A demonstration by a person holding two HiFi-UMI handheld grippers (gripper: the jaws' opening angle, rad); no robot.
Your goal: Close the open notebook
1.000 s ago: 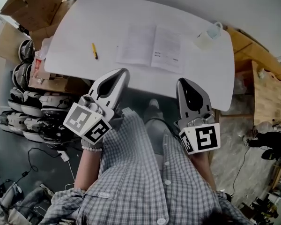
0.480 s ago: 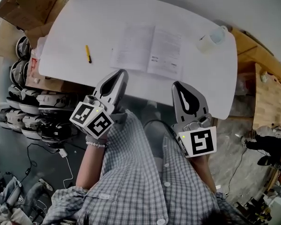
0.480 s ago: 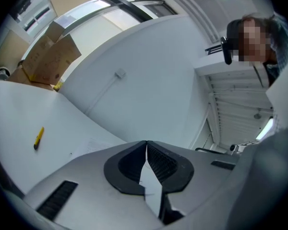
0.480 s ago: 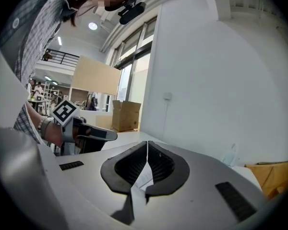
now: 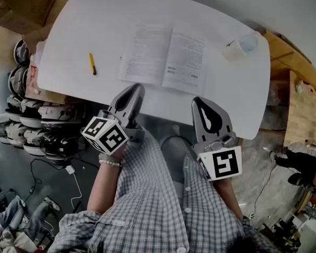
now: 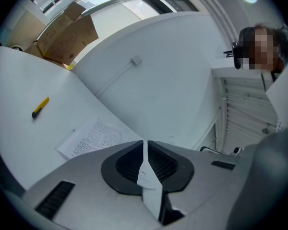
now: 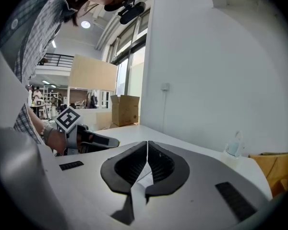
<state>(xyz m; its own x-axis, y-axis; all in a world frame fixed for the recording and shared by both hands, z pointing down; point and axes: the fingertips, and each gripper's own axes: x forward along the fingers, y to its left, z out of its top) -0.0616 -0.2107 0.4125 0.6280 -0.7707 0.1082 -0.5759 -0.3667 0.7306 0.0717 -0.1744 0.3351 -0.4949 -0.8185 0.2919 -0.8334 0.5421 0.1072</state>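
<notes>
The open notebook point(image 5: 163, 59) lies flat on the white table point(image 5: 84, 25), both printed pages up; its left page point(image 6: 89, 138) shows ahead of the left jaws. My left gripper point(image 5: 137, 88) is shut and empty, its tips over the near table edge just short of the notebook's left page. In its own view the left gripper point(image 6: 144, 145) has its pads together. My right gripper point(image 5: 196, 100) is also shut and empty, at the near edge below the right page. Its own view shows the right gripper point(image 7: 147, 145) closed, with the left gripper point(image 7: 103, 141) off to the side.
A yellow pen point(image 5: 92, 64) lies left of the notebook. A clear plastic bottle point(image 5: 239, 45) stands at the table's far right corner. Cardboard boxes point(image 5: 21, 4) and stacked gear point(image 5: 21, 115) crowd the left side; a wooden bench point(image 5: 300, 104) is on the right.
Both grippers have sunk a little and now sit closer to the notebook's near edge. The left one has rolled. Both stayed shut.
</notes>
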